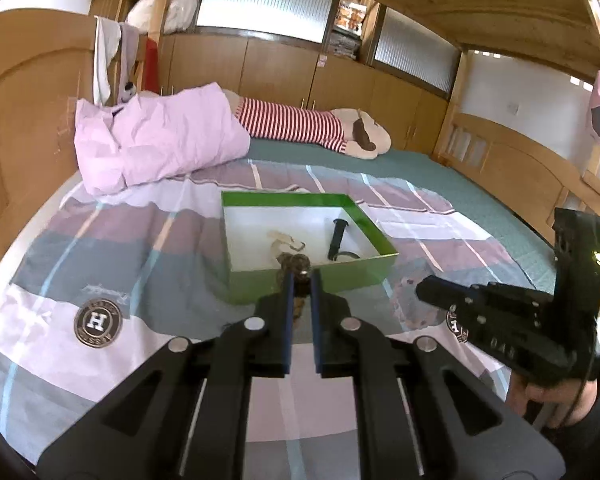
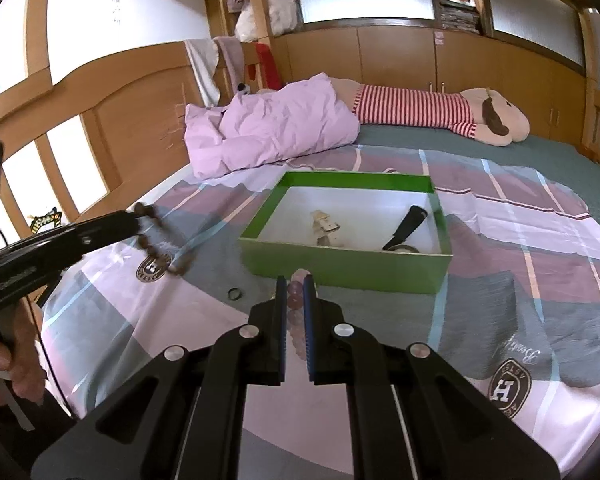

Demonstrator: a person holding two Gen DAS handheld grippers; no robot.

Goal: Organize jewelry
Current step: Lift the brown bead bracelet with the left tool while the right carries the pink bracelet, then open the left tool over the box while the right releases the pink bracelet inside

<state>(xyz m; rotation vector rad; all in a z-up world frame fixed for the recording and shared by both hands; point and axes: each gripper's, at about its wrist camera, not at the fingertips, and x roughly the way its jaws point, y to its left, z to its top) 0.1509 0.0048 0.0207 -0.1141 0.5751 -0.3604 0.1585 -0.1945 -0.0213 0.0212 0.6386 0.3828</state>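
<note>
Jewelry is on its way to a green box (image 2: 342, 266) that sits open on a patchwork bedspread (image 2: 520, 272), with each hand-held gripper carrying a string of beads. The left gripper (image 1: 300, 280) has its fingers drawn narrow on a brown bead bracelet (image 1: 296, 264); in the right wrist view that bracelet dangles clear of the bedspread, well to the left of the box. The right gripper (image 2: 292, 284) is likewise nearly closed, clamping a pink bead bracelet (image 2: 296, 300) just in front of the box's near wall.

Inside the box lie a pale watch strap (image 2: 326, 226) near the middle and a black watch strap (image 2: 406, 226) toward the right corner. A small black ring (image 2: 235, 294) rests on the bedspread, near the box's front left corner and not yet collected.

The step in hand appears to be the carry: both bracelets are lifted and neither is over the box. The next move likely calls for bringing one gripper above the white floor of the box, over a free patch away from the straps, lowering it until the beads sag onto the floor, then spreading the fingers. The hanging brown bracelet may swing and catch on the rim, so a high, steady approach seems wise. The ring would remain for afterward.
</note>
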